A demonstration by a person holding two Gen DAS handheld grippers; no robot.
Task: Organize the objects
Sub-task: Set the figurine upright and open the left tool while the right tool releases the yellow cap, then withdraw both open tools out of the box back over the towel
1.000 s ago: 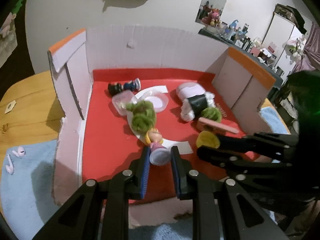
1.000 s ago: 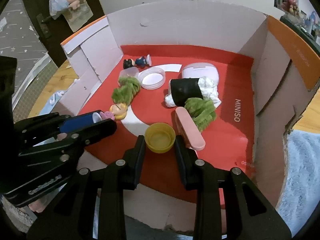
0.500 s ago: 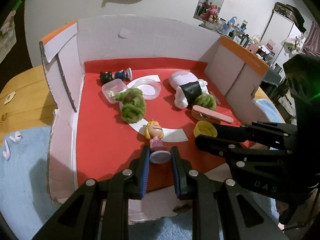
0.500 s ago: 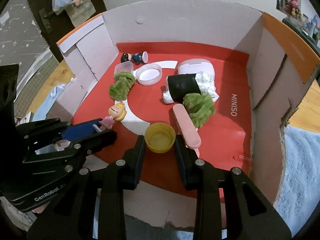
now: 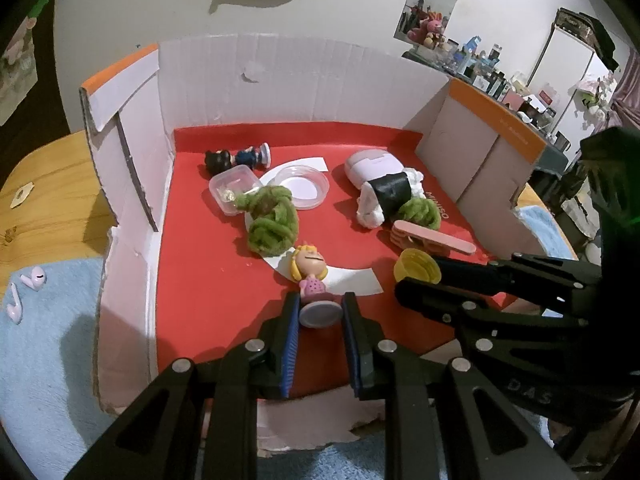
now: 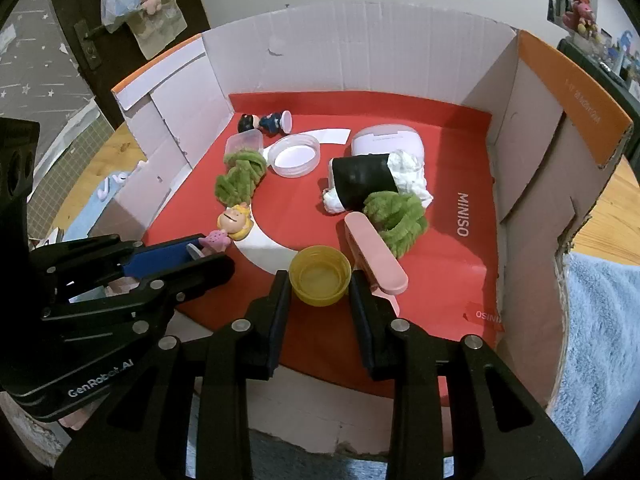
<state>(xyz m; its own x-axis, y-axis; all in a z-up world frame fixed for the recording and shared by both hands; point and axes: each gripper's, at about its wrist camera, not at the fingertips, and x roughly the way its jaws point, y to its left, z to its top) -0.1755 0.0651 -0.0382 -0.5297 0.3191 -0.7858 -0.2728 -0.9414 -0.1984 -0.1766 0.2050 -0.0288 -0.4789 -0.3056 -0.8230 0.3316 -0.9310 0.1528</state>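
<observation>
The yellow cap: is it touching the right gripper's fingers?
Touching. The right wrist view shows the yellow cap pinched, both right gripper pads against its sides.

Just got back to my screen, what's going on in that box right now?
A person is holding a gripper in each hand over the red-floored cardboard box. The left gripper is shut on the round base of a blonde doll figurine. The right gripper is shut on a yellow bottle cap. Other toys lie loose in the box.
</observation>
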